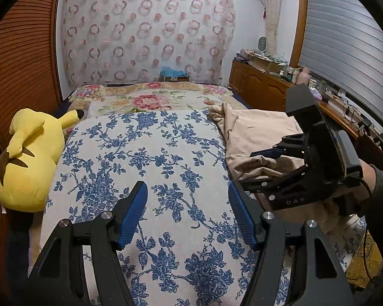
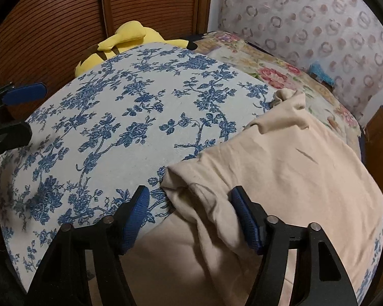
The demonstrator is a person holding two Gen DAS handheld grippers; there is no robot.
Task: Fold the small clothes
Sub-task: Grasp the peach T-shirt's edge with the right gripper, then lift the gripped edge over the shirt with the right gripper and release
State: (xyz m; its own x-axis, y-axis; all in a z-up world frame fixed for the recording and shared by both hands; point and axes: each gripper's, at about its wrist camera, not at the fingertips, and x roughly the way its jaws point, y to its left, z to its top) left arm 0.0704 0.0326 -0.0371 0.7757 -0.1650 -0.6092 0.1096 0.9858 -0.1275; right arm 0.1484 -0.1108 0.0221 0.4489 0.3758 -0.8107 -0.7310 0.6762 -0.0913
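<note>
A beige garment (image 1: pixel 255 130) (image 2: pixel 280 165) lies crumpled on the right part of the blue-flowered bed cover (image 1: pixel 153 153) (image 2: pixel 140 114). My right gripper (image 2: pixel 191 216) (image 1: pixel 252 168) straddles a rolled fold at the garment's near left edge. Its blue pads (image 2: pixel 138 214) stand apart on either side and do not pinch the cloth. My left gripper (image 1: pixel 187 211) hovers open over bare flowered cover to the left of the garment, with nothing between its fingers. One of its blue fingertips (image 2: pixel 25 91) shows at the left edge of the right wrist view.
A yellow plush toy (image 1: pixel 30 158) (image 2: pixel 130 35) lies along the bed's left side against a brown slatted door (image 1: pixel 20 63). A rose-patterned quilt (image 1: pixel 150 99) covers the far end. A cluttered wooden dresser (image 1: pixel 258 84) stands to the right. A person's sleeved hand (image 1: pixel 370 176) holds the right gripper.
</note>
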